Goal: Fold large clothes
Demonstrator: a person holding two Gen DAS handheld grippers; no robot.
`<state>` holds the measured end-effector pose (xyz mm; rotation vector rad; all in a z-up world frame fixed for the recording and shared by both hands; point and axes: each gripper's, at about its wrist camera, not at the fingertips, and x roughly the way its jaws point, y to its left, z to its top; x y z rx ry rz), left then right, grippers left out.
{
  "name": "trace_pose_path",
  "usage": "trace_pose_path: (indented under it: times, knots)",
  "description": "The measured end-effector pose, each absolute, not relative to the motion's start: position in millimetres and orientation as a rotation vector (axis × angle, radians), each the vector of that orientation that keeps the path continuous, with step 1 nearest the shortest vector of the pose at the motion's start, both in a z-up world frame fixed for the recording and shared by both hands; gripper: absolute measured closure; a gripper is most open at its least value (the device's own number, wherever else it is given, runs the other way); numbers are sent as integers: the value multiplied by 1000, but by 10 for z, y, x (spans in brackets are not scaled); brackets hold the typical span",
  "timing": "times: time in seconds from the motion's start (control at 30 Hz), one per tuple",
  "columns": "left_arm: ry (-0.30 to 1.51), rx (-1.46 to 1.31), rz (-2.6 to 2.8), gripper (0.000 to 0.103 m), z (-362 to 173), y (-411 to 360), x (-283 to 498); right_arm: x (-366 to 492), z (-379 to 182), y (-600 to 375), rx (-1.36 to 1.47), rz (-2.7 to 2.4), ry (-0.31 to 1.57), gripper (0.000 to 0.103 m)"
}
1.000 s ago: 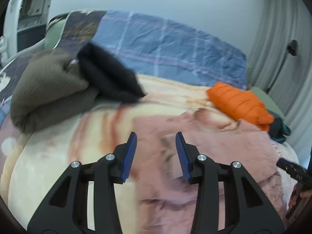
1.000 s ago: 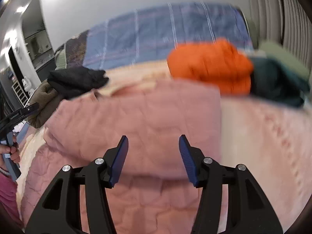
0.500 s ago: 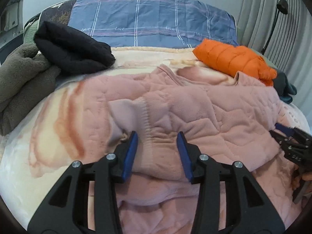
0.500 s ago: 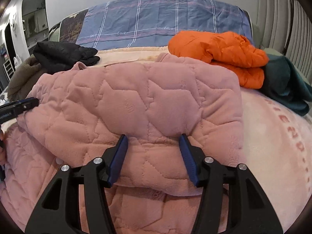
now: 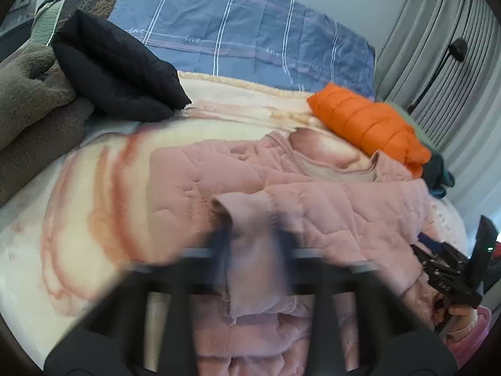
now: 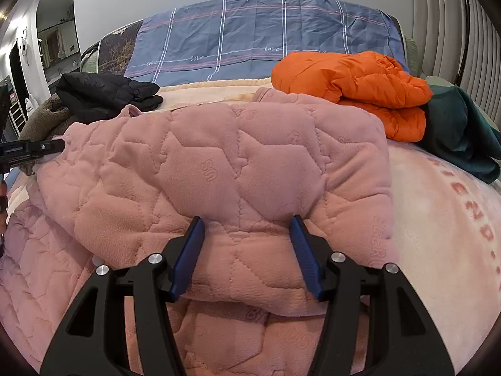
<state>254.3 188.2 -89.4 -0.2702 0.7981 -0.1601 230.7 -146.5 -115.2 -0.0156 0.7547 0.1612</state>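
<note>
We were at the grasp step of a fold. The pink quilted fleece garment (image 6: pixel 219 172), the task's thing, lay spread on the bed over the cream and pink plush blanket (image 5: pixel 78 219), already doubled over itself on the side nearest the right gripper.

The left gripper (image 5: pixel 250 260) appeared heavily blurred. Its jaws were closed on a ribbed cuff (image 5: pixel 247 219) of the pink garment, which stood up between them. The right gripper (image 6: pixel 247 253) sat at the folded edge of the garment. Its jaws were opening, with a thick fold of fleece between them; the blue pads flanked the fabric, and we could not tell whether they pressed on it.

We judged that the next move called for carrying the held cuff across the body of the garment toward its centre, keeping the sleeve flat, while the right gripper either released or took a fresh hold on the hem.

Readable writing: the blue checked pillow (image 6: pixel 266 37) behind the garment carried the repeated word "love". The fleece bore embossed lettering, too partial to read. Red letters on the blanket to the right of the garment were illegible. An orange puffer jacket (image 6: pixel 350 87) lay just beyond the garment, and a black padded garment (image 5: pixel 116 72) lay farther to its left.
</note>
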Motion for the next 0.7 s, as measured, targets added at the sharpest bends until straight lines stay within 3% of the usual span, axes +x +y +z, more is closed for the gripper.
trace_pose_path:
  times: [0.2,0.37,0.47,0.53,0.63,0.7]
  knots:
    - [719,-179,140,103,-669,2199,2482,2306,-1150,-1470,-13,163,751,44]
    - [660,-281,6,102,-534,2286,2199,2311,-1149,-1461,-16,162,750,44]
    - [667,-219,-123,88,-517,1891,2105,2311,-1147,-1461,-17,161,750,44]
    - [732,-141,-182,68,-686,1563,2136,2310,-1148,-1458,-18,160,750,44]
    - [813,28,-115,67,-1119,1262,2241,2310,-1149,-1455,-19,160,749,44]
    - [773,48,-98,67,-1173,1215,2213,2312,-1151,-1443,-26,155,747,44]
